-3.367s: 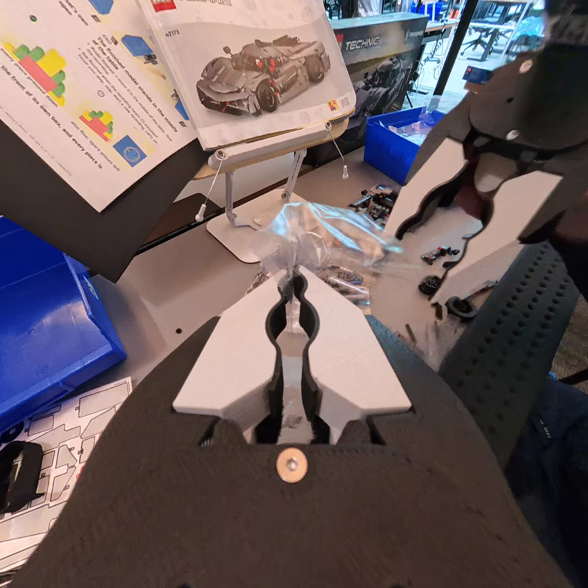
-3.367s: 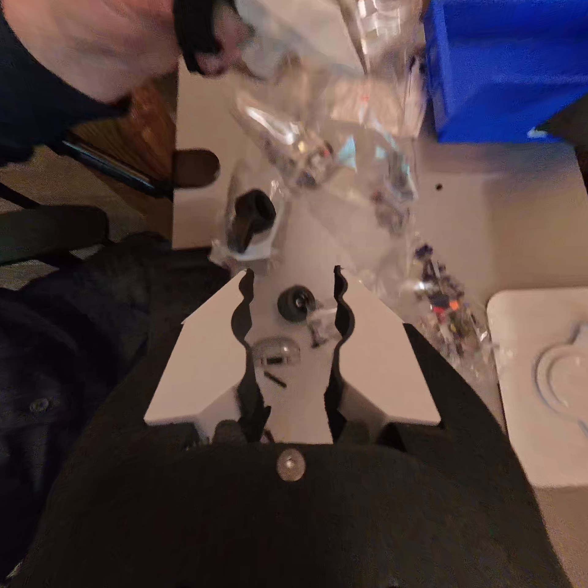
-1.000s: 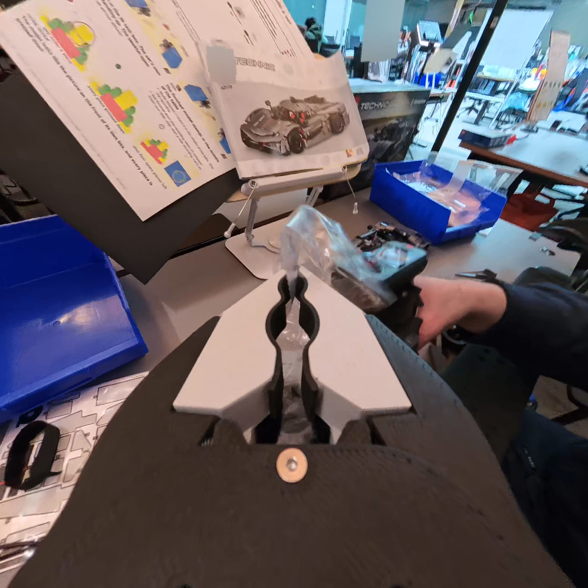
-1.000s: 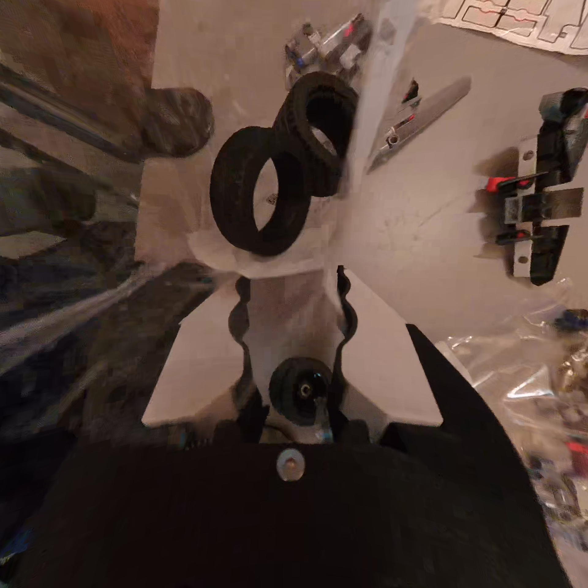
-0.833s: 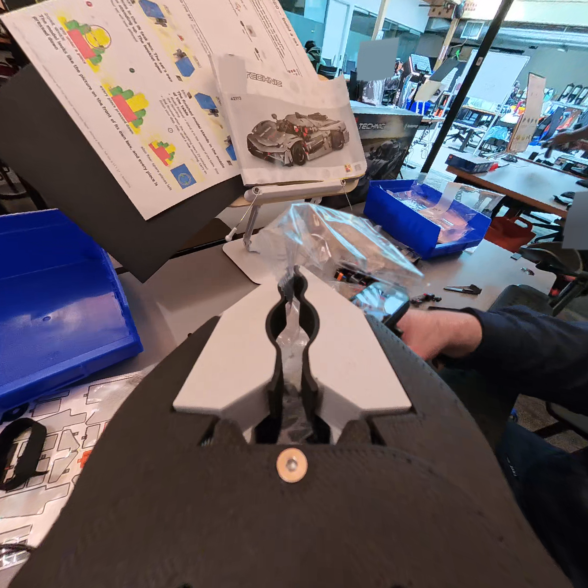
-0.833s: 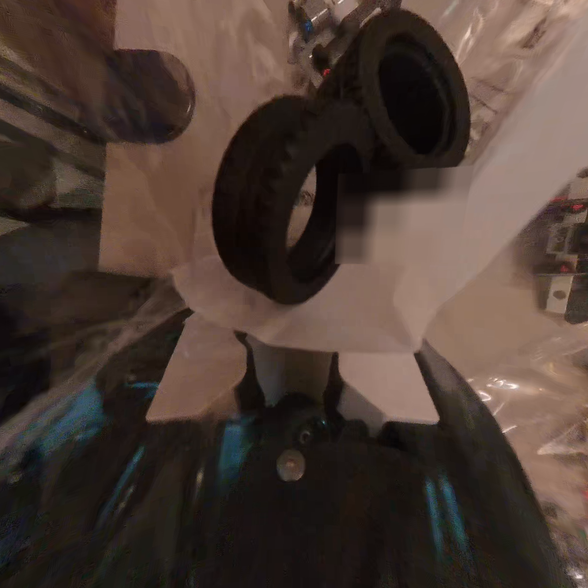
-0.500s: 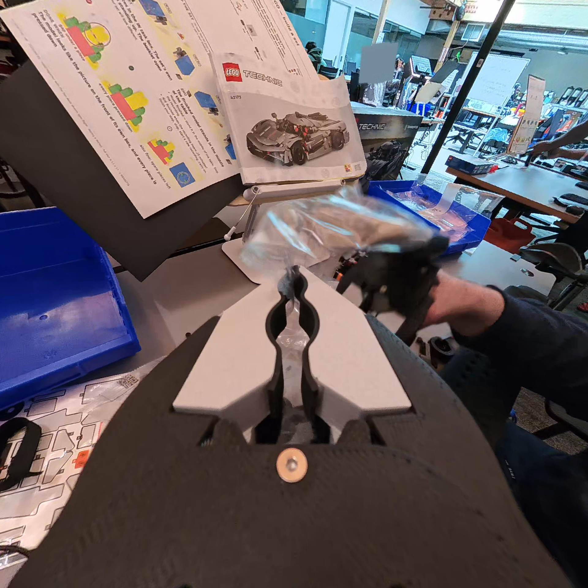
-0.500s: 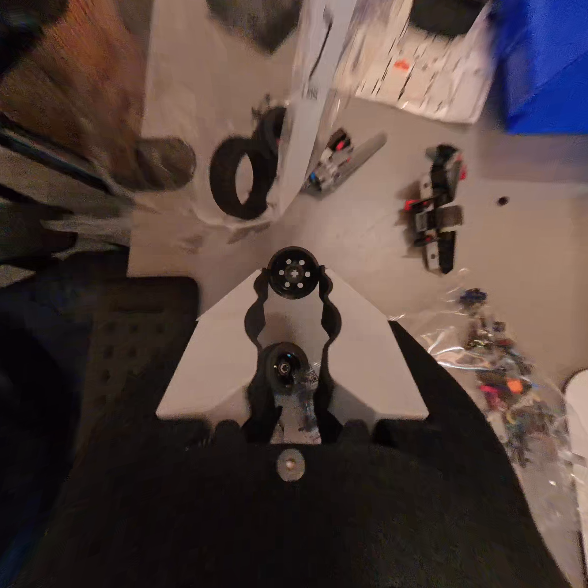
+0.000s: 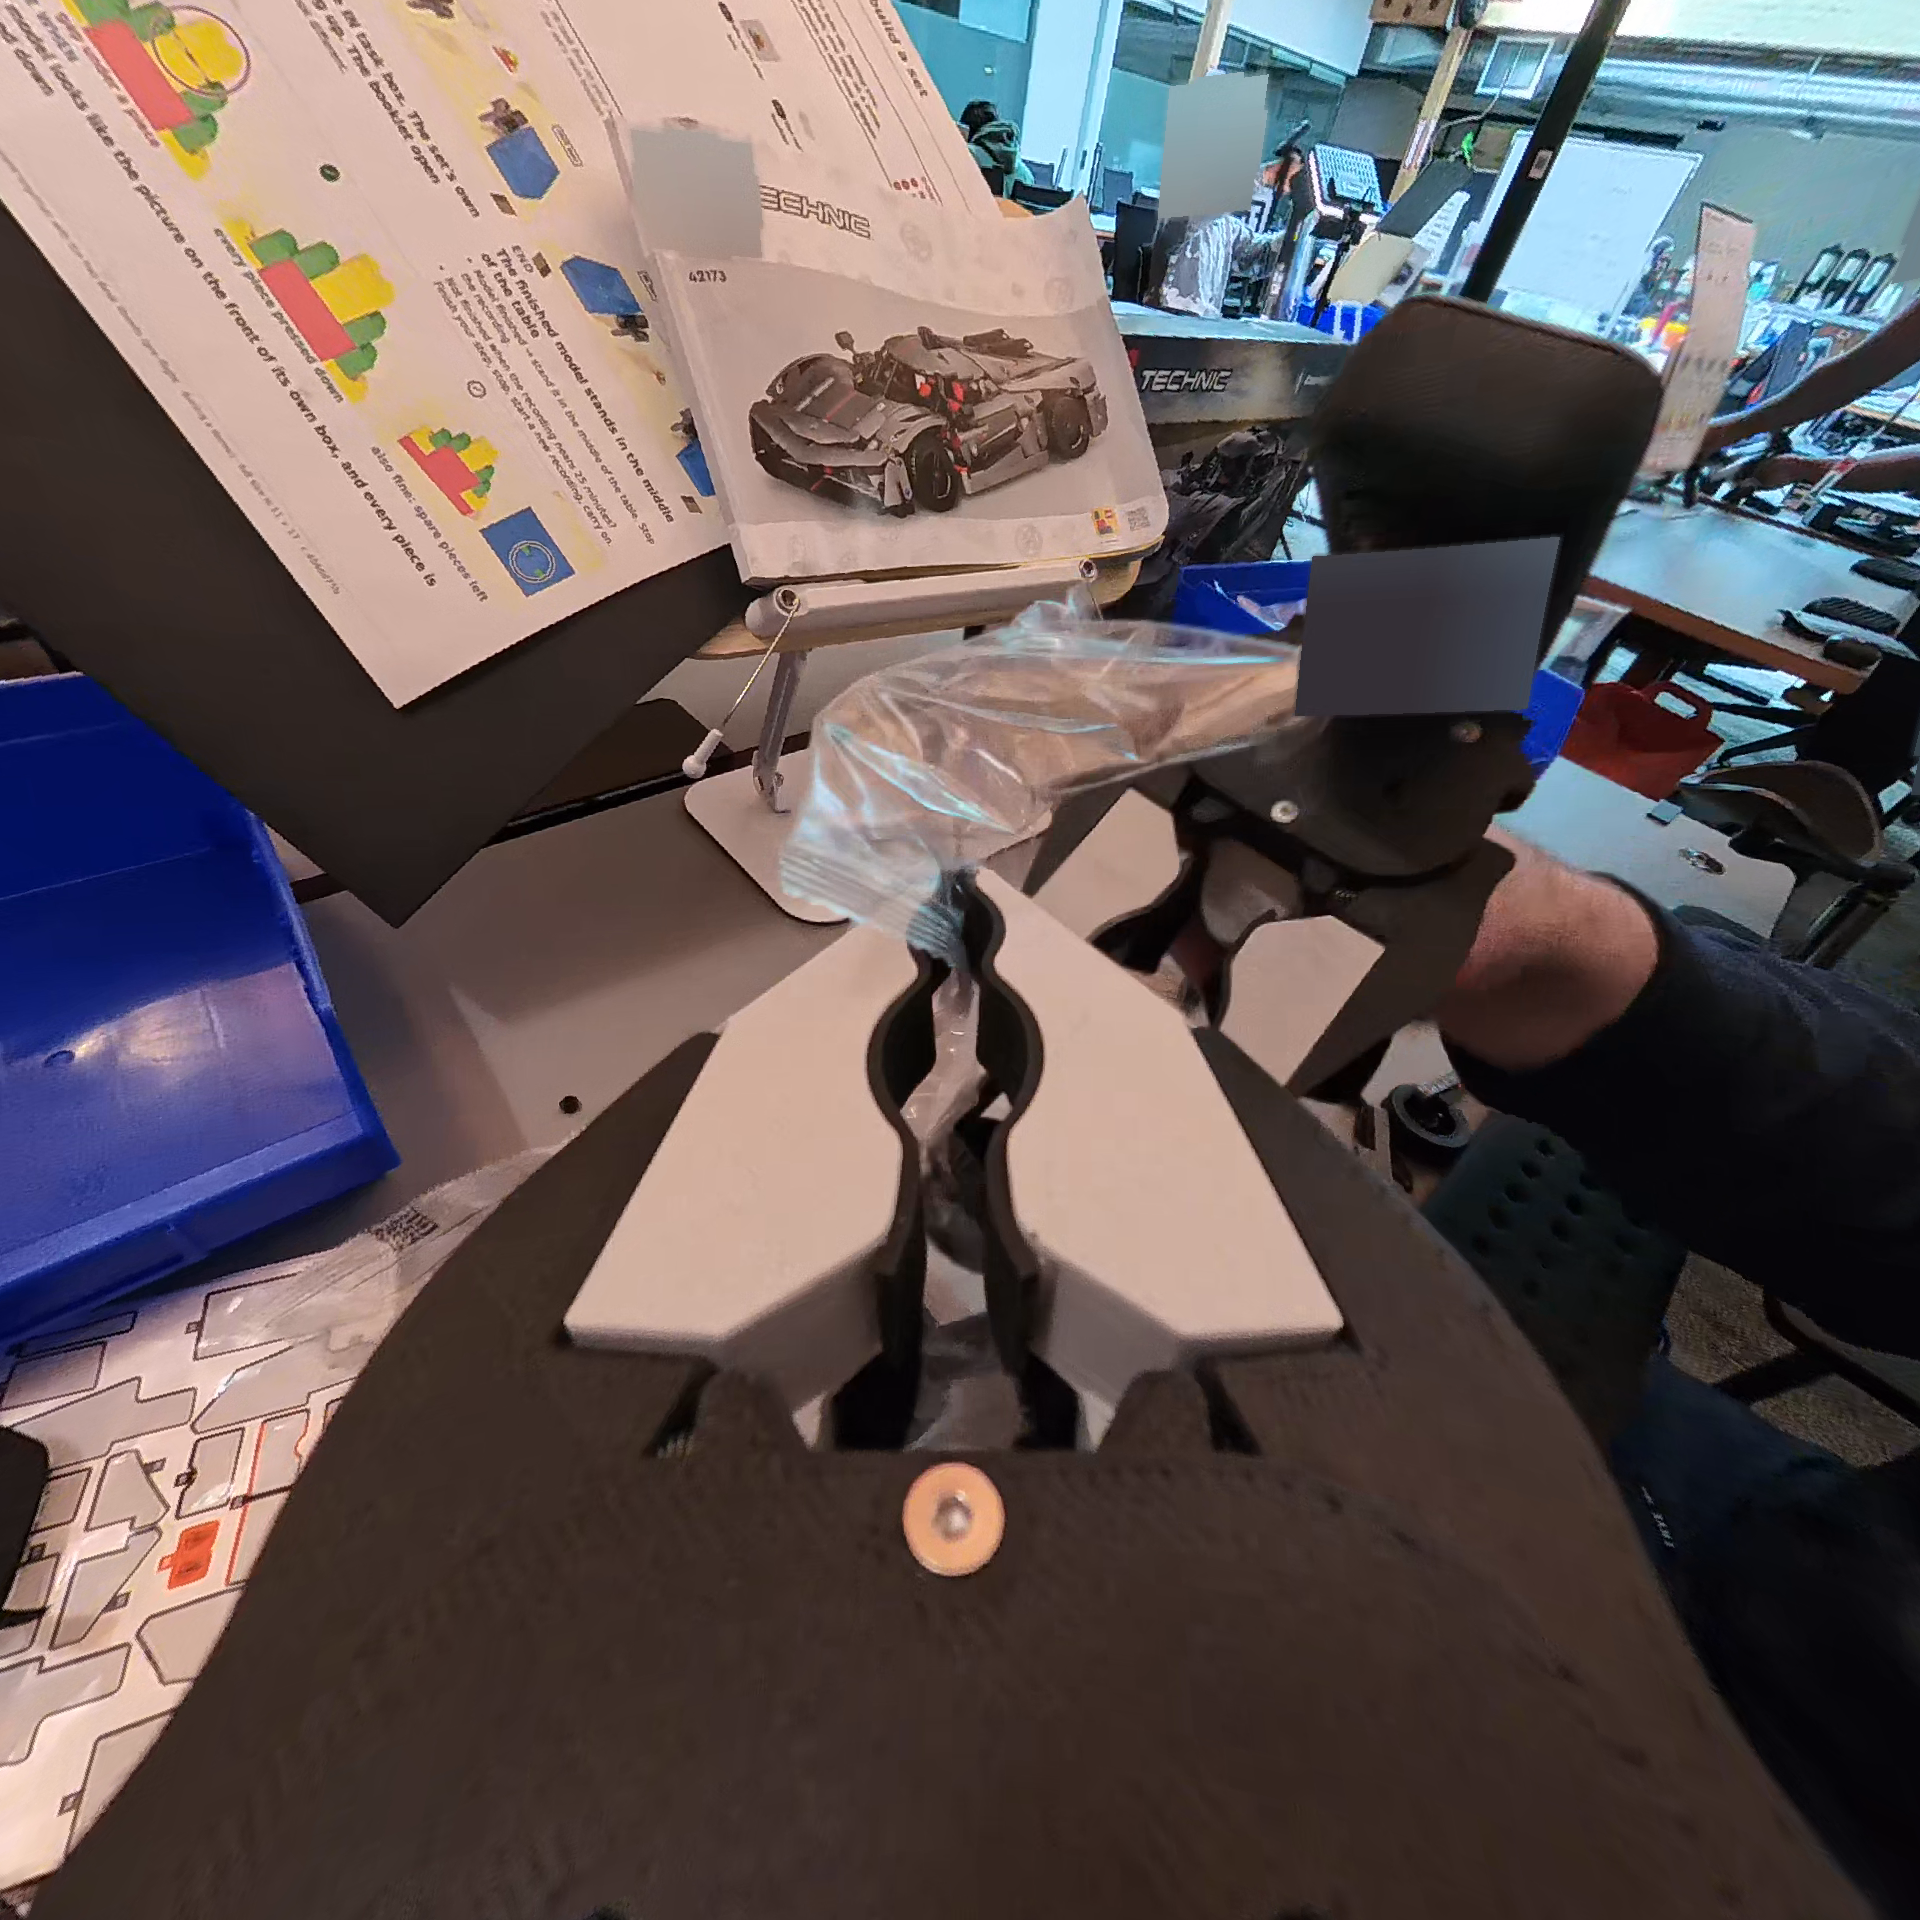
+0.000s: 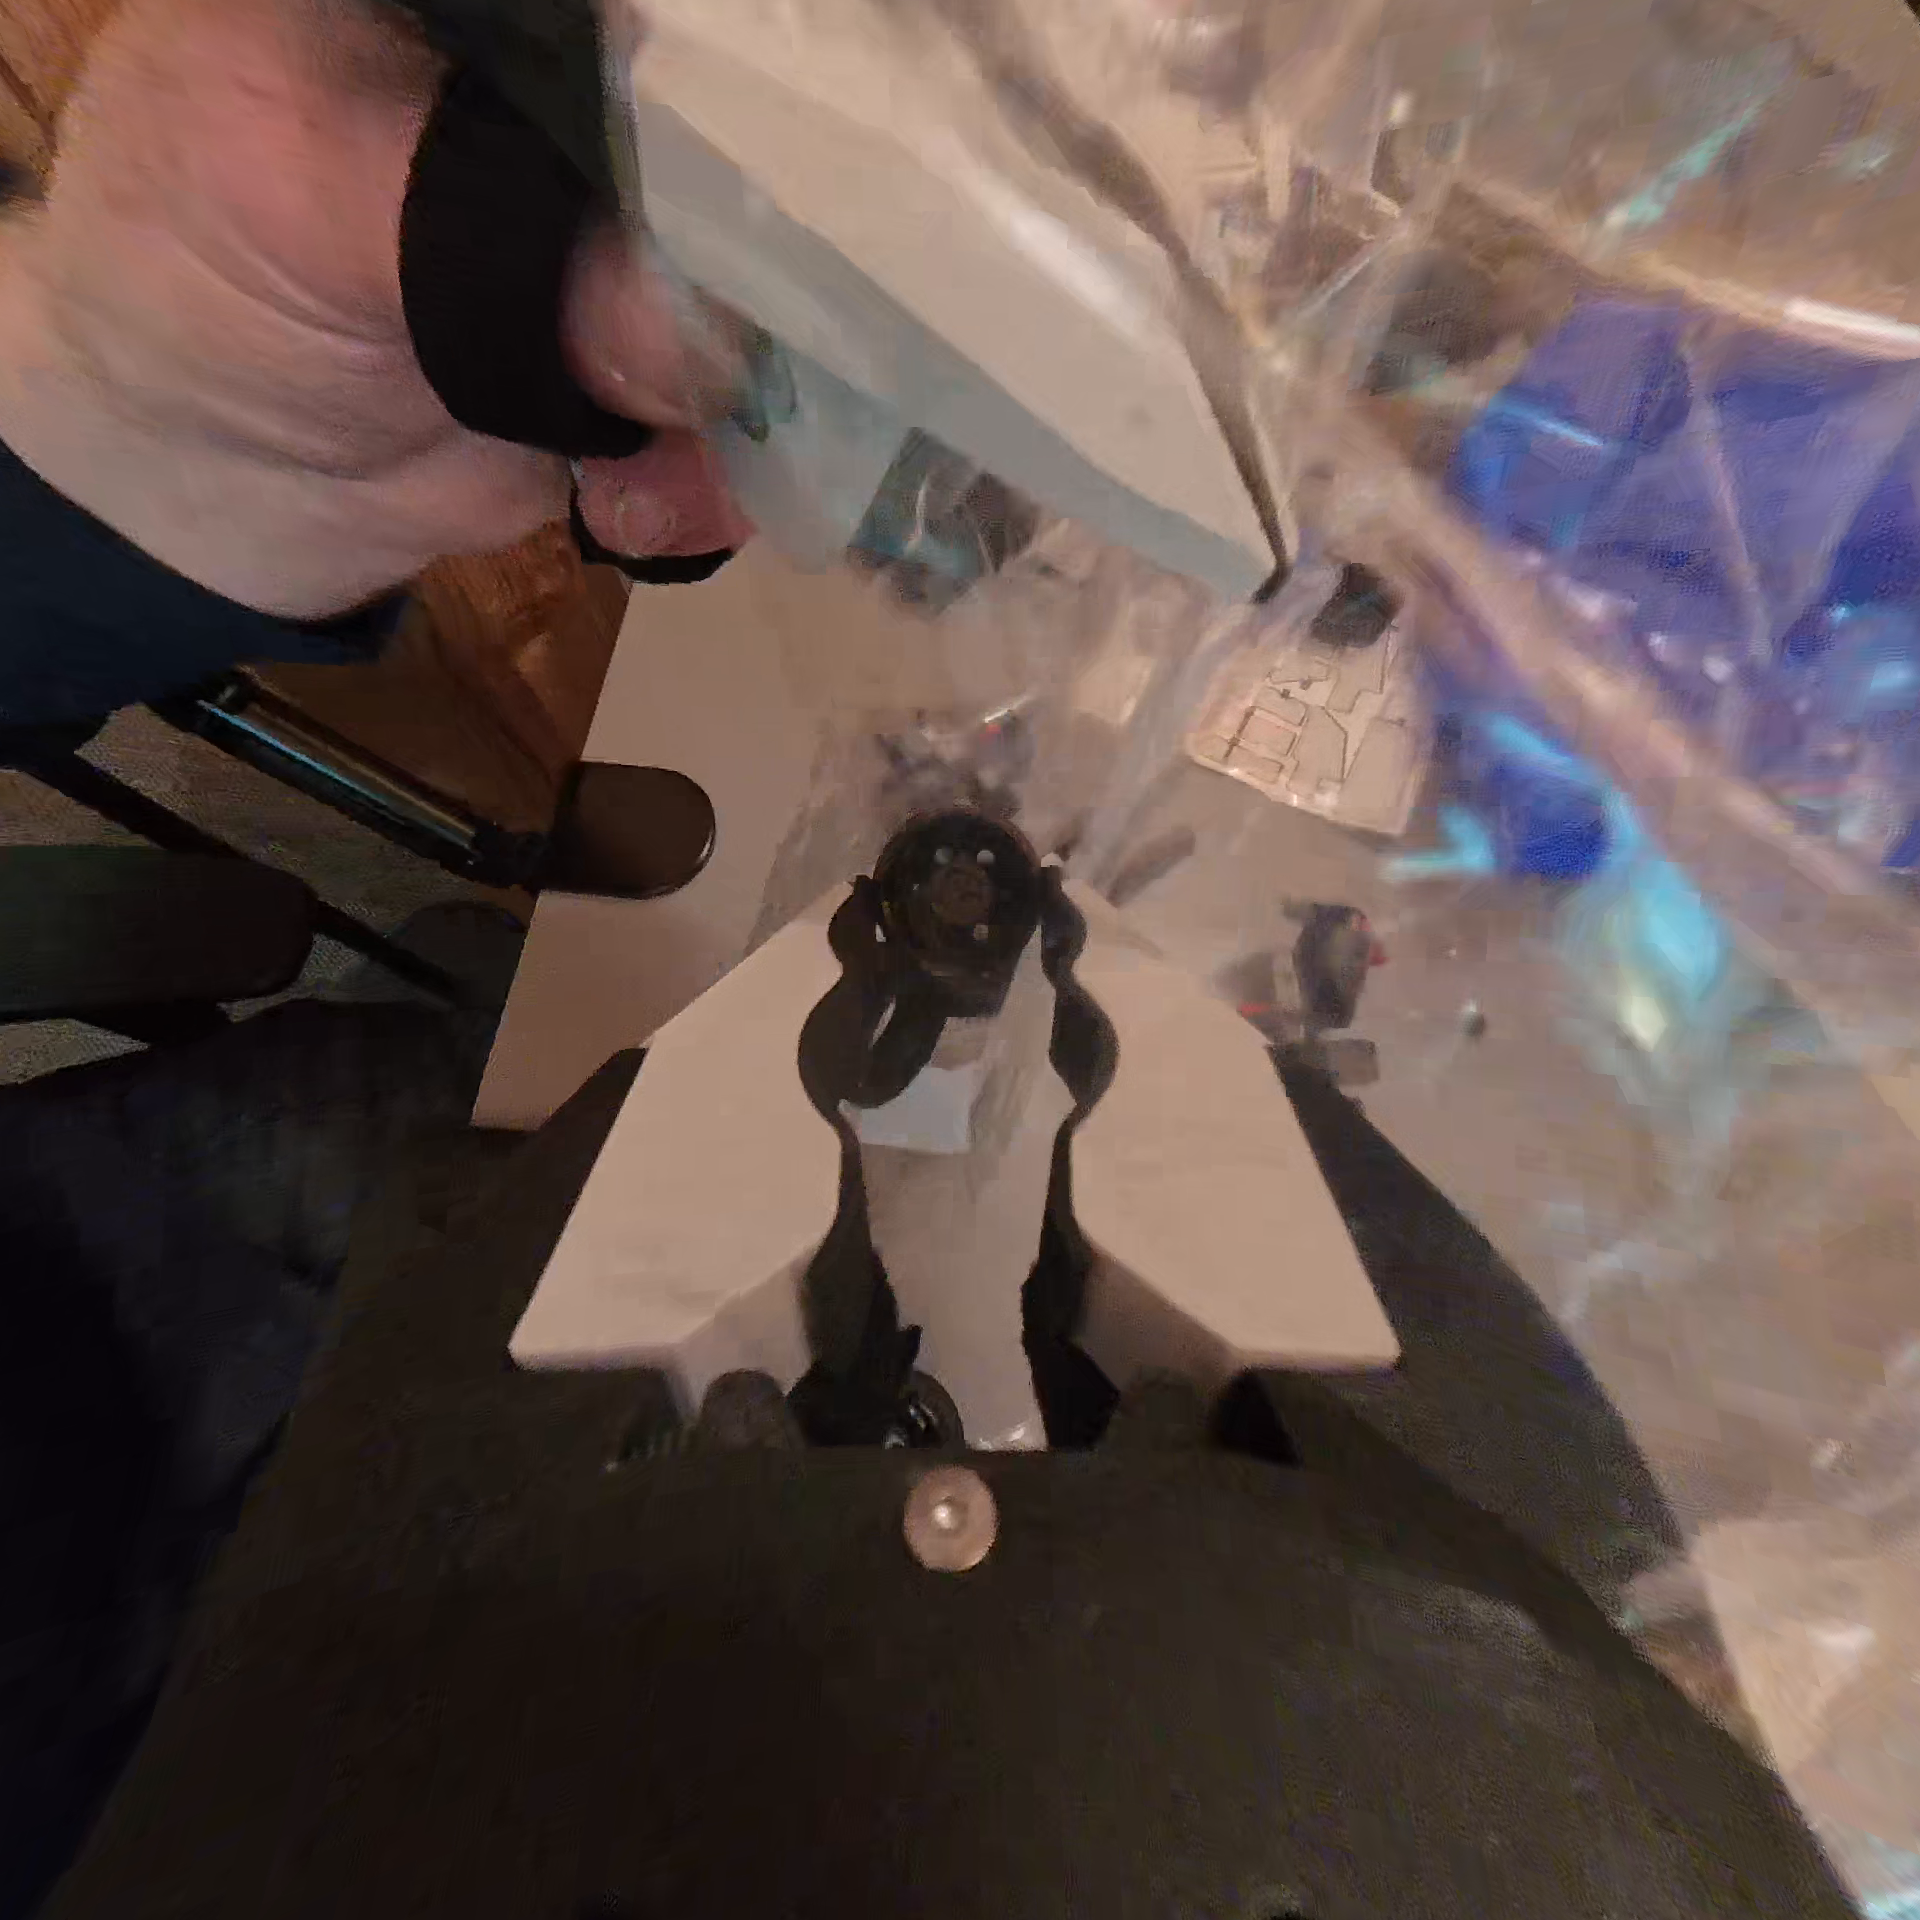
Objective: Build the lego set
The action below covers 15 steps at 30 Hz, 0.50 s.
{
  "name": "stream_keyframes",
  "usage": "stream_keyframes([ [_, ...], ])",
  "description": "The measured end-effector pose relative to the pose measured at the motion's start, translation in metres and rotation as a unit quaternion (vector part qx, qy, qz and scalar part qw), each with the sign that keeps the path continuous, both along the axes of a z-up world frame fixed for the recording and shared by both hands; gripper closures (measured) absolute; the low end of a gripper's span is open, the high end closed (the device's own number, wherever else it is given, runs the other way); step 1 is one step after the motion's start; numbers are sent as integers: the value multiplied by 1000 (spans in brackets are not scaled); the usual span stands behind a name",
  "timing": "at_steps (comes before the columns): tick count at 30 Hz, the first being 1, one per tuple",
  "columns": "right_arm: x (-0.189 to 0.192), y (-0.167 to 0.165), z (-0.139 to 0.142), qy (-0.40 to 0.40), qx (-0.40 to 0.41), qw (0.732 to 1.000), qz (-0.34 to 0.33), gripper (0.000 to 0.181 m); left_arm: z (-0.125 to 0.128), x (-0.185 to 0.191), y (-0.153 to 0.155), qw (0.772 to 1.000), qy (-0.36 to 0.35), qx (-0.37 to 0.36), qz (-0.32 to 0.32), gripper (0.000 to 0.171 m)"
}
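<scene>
My left gripper [image 9: 961, 904] is shut on a crumpled corner of a clear plastic bag [image 9: 1039, 727] and holds it above the grey table [image 9: 582, 966]. The bag stretches up and right to my right gripper [image 9: 1205, 1008], held in a hand just beyond. In the right wrist view, my right gripper [image 10: 951, 906] is shut on a small black wheel hub [image 10: 940, 878] at its tips. The bag [image 10: 1558, 520] fills the upper right of that view and blurs what lies behind it. A grey finger of the left gripper [image 10: 935, 312] crosses the top.
An instruction booklet [image 9: 914, 416] stands on a stand at the back, with the set's box [image 9: 1226, 436] behind. Blue bins sit at the left [image 9: 156, 987] and back right [image 9: 1236, 613]. A sticker sheet [image 9: 156, 1455] lies near left. A part-built assembly [image 10: 1330, 966] lies on the table.
My right gripper closed on the black wheel hub on the table and rose with it up to the bag. My left gripper stayed shut on the bag.
</scene>
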State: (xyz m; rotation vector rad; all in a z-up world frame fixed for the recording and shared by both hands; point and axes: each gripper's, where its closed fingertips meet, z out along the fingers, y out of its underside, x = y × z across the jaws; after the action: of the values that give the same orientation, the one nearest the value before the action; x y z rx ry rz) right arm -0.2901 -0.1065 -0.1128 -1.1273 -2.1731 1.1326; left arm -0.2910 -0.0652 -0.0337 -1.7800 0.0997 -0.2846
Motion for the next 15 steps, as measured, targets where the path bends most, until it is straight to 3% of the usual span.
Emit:
stream_keyframes([
  [2,-11,7,-2,6,10,999,-30,151,-1,1,0,1000,1,-1,-2,171],
  [6,-19,-2,-13,-19,11,999,-24,152,1,0,0,1000,-1,3,-4,171],
  [9,-19,-3,-33,-67,49,996,-14,122,-1,1,0,1000,-1,0,-5,171],
  [15,3,15,4,-4,18,999,-39,133,0,-2,0,1000,-4,3,0,171],
])
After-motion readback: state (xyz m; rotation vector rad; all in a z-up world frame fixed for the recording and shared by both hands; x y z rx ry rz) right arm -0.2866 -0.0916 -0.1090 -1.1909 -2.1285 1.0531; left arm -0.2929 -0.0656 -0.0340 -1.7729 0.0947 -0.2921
